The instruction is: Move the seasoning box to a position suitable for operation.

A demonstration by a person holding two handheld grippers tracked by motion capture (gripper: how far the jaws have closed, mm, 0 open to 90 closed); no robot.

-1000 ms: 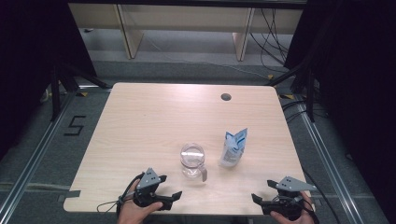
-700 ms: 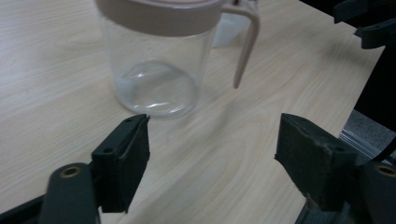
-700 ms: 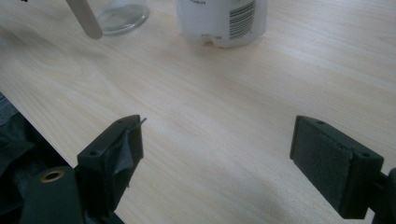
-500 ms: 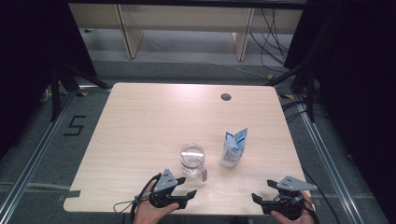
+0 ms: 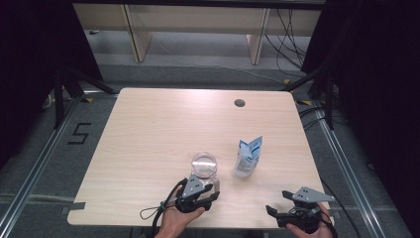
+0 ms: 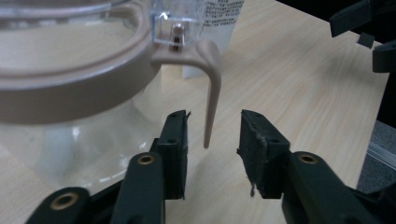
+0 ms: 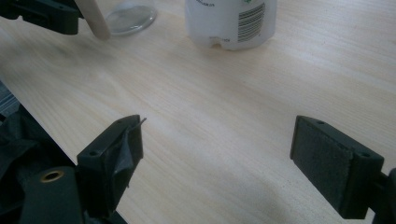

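The tabletop [image 5: 148,134] carries a clear glass jug [image 5: 204,165] near its front edge, with a white pouch [image 5: 247,157] just beside it. The left gripper [image 6: 212,140] has just been closing; its fingers [image 6: 173,140] are apart, straddling the jug's beige handle [image 6: 212,93] without pressing it. Best to centre the handle and close squarely. The right gripper [image 7: 215,154] waits, fingers wide apart.

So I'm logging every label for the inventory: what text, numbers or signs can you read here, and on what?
"5": dark mark on the floor left of the table.
Barcode with digits on the white pouch: digits too small to read.
Small print on the pouch behind the glass jug: too blurred to read.
Blue print on the pouch top: unreadable.
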